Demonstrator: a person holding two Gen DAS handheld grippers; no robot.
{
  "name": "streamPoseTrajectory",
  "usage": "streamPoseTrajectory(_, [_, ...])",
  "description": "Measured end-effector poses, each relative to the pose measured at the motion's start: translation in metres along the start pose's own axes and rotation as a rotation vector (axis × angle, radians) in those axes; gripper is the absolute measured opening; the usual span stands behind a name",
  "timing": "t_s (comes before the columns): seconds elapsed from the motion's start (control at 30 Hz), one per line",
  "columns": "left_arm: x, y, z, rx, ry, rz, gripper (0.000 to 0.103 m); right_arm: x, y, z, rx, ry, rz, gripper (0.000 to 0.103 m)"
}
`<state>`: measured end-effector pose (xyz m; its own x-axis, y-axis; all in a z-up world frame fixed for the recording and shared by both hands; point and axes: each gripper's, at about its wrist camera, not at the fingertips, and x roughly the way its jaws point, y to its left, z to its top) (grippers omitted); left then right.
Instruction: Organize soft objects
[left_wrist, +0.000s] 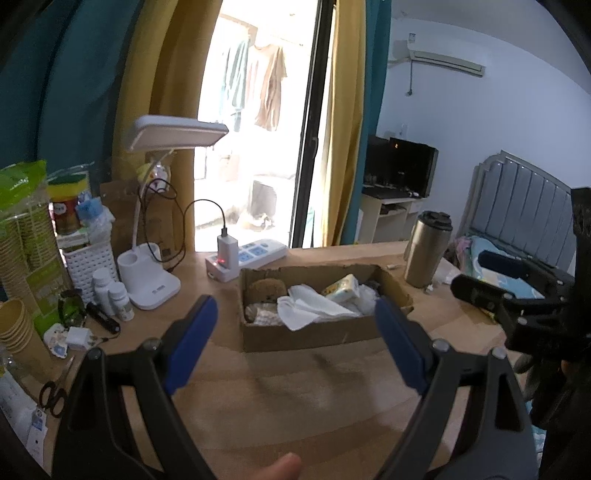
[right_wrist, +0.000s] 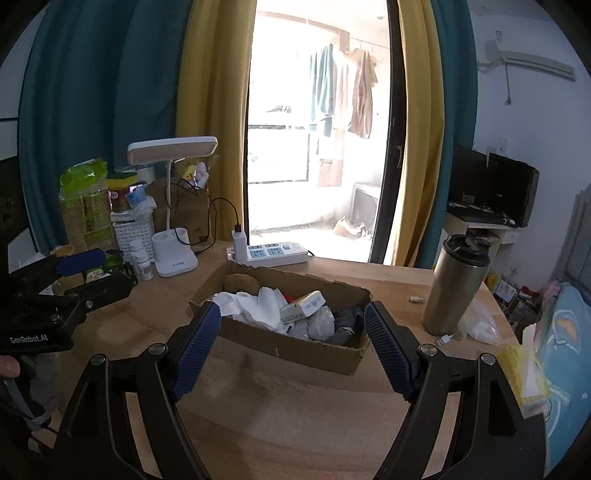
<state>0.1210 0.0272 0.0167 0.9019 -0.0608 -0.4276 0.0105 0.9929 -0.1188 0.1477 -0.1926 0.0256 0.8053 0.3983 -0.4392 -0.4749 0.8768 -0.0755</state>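
Note:
A shallow cardboard box (left_wrist: 295, 338) (right_wrist: 295, 350) lies on the wooden desk. In it are a brown plush toy (left_wrist: 266, 290) (right_wrist: 242, 282), white cloths (left_wrist: 310, 310) (right_wrist: 255, 306), a tissue pack (left_wrist: 343, 290) (right_wrist: 303, 306) and dark socks (right_wrist: 345, 325). My left gripper (left_wrist: 295, 321) hovers open in front of the box with nothing between its blue pads. My right gripper (right_wrist: 291, 328) is open too, facing the box's near side, and holds nothing. Each gripper shows at the edge of the other's view, the right gripper (left_wrist: 491, 277) at right, the left gripper (right_wrist: 92, 269) at left.
A white desk lamp (left_wrist: 155, 280) (right_wrist: 173, 258), power strip with charger (left_wrist: 243, 258) (right_wrist: 273, 253), pill bottles (left_wrist: 110, 291), a white basket (left_wrist: 88, 266) and paper cups (left_wrist: 14, 325) crowd the left. A steel tumbler (left_wrist: 426, 254) (right_wrist: 456, 284) stands right of the box. Scissors (left_wrist: 55, 391) lie near left.

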Motion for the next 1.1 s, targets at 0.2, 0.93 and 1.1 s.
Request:
streamPoseTrajectory(0.2, [-0.024, -0.005, -0.005, 0.007, -0.023, 0.01, 0.089, -0.02, 0.006, -0.007, 0.0, -0.019, -0.003, 0.083])
streamPoseTrajectory(0.93, [-0.079, -0.022, -0.032, 0.027, -0.075, 0.015, 0.098, -0.069, 0.022, -0.034, 0.013, -0.057, -0.034, 0.083])
streamPoseTrajectory(1.1, [-0.087, -0.026, -0.031, 0.04, -0.094, 0.022, 0.098, -0.071, 0.024, -0.034, 0.007, -0.061, -0.032, 0.083])
